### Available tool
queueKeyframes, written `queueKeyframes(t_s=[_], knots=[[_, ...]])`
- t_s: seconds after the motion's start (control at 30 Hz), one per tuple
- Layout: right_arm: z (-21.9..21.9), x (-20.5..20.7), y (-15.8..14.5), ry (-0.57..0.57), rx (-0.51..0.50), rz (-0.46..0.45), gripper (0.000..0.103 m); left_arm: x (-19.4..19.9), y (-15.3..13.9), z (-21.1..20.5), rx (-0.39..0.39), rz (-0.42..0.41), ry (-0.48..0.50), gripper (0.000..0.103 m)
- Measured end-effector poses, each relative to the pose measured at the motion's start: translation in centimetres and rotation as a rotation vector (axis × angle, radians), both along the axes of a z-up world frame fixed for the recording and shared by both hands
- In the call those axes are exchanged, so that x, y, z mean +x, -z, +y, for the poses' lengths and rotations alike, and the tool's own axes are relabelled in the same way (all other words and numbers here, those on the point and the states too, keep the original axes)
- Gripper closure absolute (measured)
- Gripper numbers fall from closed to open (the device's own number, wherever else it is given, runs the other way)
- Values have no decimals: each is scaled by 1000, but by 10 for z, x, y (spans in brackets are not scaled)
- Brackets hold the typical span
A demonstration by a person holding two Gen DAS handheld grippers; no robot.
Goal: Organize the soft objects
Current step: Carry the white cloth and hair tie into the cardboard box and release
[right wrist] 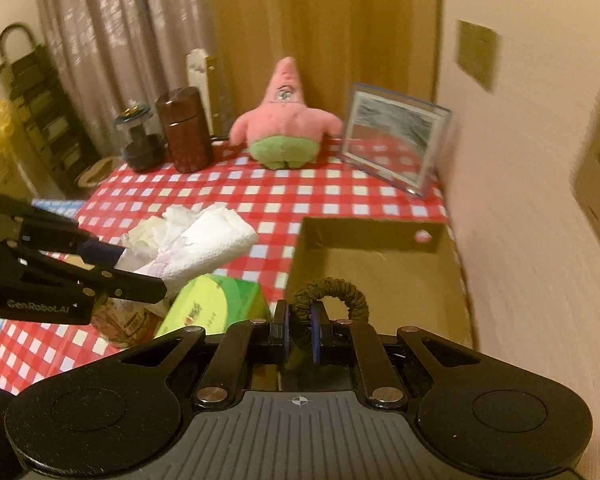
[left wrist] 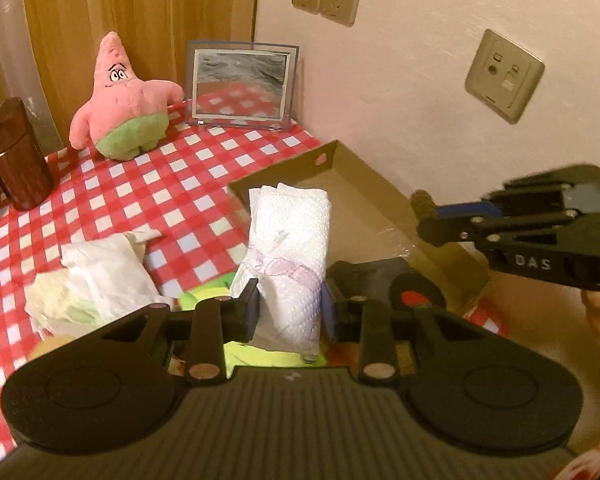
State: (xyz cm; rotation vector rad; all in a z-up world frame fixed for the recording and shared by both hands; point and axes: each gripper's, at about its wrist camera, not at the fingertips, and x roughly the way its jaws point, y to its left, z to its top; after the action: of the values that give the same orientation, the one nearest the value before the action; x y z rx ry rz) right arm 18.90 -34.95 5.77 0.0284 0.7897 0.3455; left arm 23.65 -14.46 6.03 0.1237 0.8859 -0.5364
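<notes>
Red-checked tablecloth (right wrist: 260,192); shallow brown cardboard box (right wrist: 380,272) looks bare. My left gripper (left wrist: 290,304) pinches folded white paper towel (left wrist: 290,248); right gripper (right wrist: 298,330) pinches dark fabric scrunchie (right wrist: 332,292).

Warm, dim yellowish indoor light, soft shadows. Fisheye bending and dark corners in both views. Right wrist view motion-blurred along the wall (right wrist: 520,240) at right; left sharper.
</notes>
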Motion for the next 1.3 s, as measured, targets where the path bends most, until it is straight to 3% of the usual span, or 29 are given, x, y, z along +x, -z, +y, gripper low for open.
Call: queueKeyframes(t_s=[0.37, 0.5, 1.1, 1.13, 1.23, 1.3], knots=[[-37, -49, 16, 118, 41, 8, 92, -33, 22, -29, -138, 80, -102, 74], [-48, -56, 24, 154, 67, 17, 92, -42, 28, -39, -143, 69, -102, 74], [-73, -23, 60, 232, 98, 70, 92, -12, 62, -80, -203, 138, -126, 73], [-74, -22, 61, 236, 97, 71, 92, -11, 65, -83, -207, 142, -123, 70], [-78, -20, 63, 244, 96, 72, 92, -6, 72, -90, -255, 146, -110, 46], [-79, -20, 64, 245, 99, 73, 92, -7, 75, -92, -239, 140, -110, 46]])
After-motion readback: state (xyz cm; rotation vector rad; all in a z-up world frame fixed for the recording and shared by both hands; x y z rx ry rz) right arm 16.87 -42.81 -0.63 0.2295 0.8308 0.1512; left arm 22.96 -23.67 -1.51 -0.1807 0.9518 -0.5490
